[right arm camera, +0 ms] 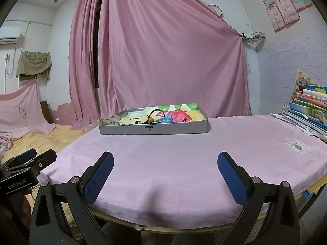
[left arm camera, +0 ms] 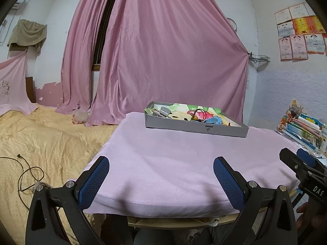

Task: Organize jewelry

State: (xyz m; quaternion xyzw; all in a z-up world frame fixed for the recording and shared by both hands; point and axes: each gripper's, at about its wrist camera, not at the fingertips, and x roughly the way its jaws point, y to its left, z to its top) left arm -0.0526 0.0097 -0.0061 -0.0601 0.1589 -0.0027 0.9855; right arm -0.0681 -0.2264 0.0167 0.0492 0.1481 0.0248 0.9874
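At centre frame in both wrist views: one shallow grey box, lidless, set on a pink cloth that covers a table, toward the cloth's far edge. The box floor is lined with multicoloured paper. Contents: a dark cord loop near the middle; a light blue piece just beside it; a pale, silvery item at the box's left end. Finer identification of these items is not possible.

Lower frame, left wrist view: left gripper, blue-padded fingers spread wide apart, nothing between them, over the near edge of the cloth, well apart from the box. The right gripper enters at the right edge.

Lower frame, right wrist view: right gripper, blue-padded fingers likewise spread wide, empty, over the near cloth edge. The left gripper shows at the left edge.

Surroundings: pink curtain behind the table; yellow bedspread at left; stack of books at right; certificates on the upper-right wall; black cable on the bedspread, lower left.
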